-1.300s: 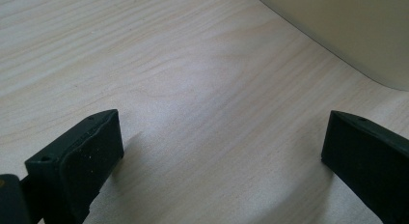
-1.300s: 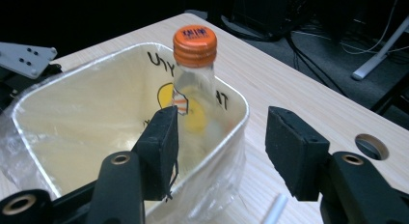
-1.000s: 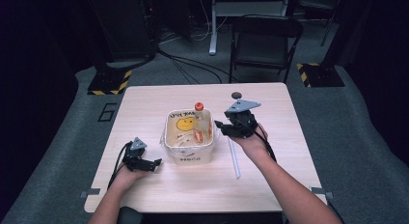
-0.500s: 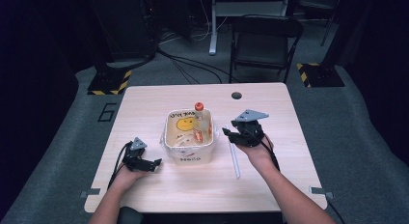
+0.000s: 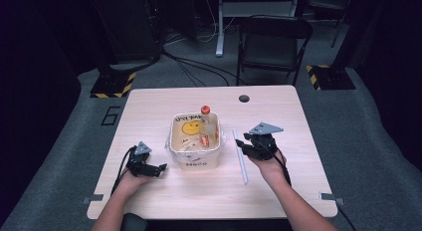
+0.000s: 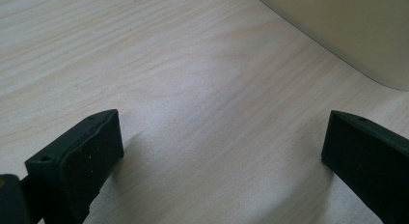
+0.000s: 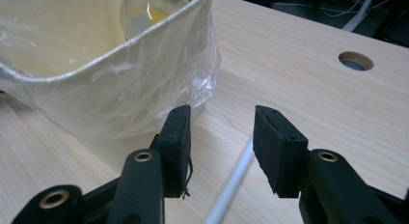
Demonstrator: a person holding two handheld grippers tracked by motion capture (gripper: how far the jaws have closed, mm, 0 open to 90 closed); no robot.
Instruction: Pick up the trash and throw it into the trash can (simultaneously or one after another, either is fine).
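From above, a person sits at the light wooden desk [image 5: 278, 191] with a white tub [image 5: 195, 144] lined in clear plastic at its middle; a bottle with an orange cap [image 5: 205, 110] stands in its far corner. A white straw [image 5: 240, 155] lies on the desk just right of the tub. The right gripper [image 5: 242, 144] hovers beside the straw's far half, jaws aimed toward the tub. The left gripper [image 5: 160, 168] rests on the desk near the tub's front left corner.

In the left gripper view, the jaws are spread wide over bare wood, the tub wall [image 6: 347, 31] up ahead to the right.

In the right gripper view, the jaws stand apart with the straw [image 7: 231, 185] running between and beneath them, gripped by nothing, the liner [image 7: 193, 84] close by.

The straw is thin and round; closing too high or off-centre could roll it away, and the nearer jaw might snag the liner.

Compared with a second ago, the right gripper has come down and back from beside the tub's far corner to the straw; the left one has stayed put.
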